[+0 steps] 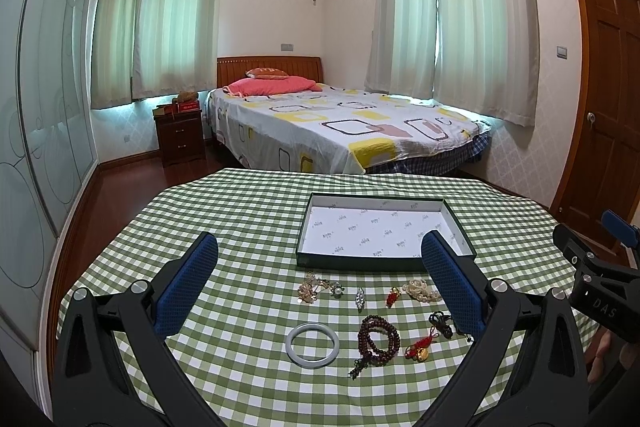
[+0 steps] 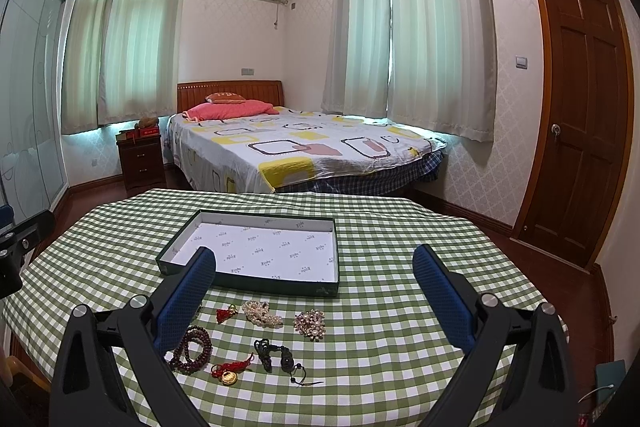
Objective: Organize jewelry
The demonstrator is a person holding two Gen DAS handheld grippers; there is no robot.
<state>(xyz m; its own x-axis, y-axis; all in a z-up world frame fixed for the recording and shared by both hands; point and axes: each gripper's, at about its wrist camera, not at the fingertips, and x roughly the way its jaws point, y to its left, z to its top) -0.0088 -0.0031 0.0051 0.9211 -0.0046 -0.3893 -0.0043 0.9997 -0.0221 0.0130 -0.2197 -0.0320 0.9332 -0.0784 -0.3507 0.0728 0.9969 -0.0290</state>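
Observation:
A shallow dark-green box (image 1: 384, 261) with white patterned lining stands empty on the green checked table; it also shows in the right wrist view (image 2: 248, 285). In front of it lie a pale jade bangle (image 1: 313, 345), a dark red bead bracelet (image 1: 378, 341) (image 2: 192, 349), a pearl strand (image 1: 422, 291) (image 2: 262, 313), a red tassel charm (image 1: 393, 297) (image 2: 225, 314), a gold pendant on red cord (image 1: 418, 349) (image 2: 229, 374), a black cord pendant (image 1: 440, 323) (image 2: 280, 357), a jewelled brooch (image 2: 310, 323), and a silver clip (image 1: 360, 298). My left gripper (image 1: 320, 251) and right gripper (image 2: 314, 263) hover open and empty above the jewelry.
The round table (image 1: 240, 211) has its far edge toward a bed (image 1: 340, 127). A nightstand (image 1: 180, 135) stands left of the bed, a wooden door (image 2: 580, 107) at the right. A pearl-and-gold cluster (image 1: 314, 291) lies at the left of the row.

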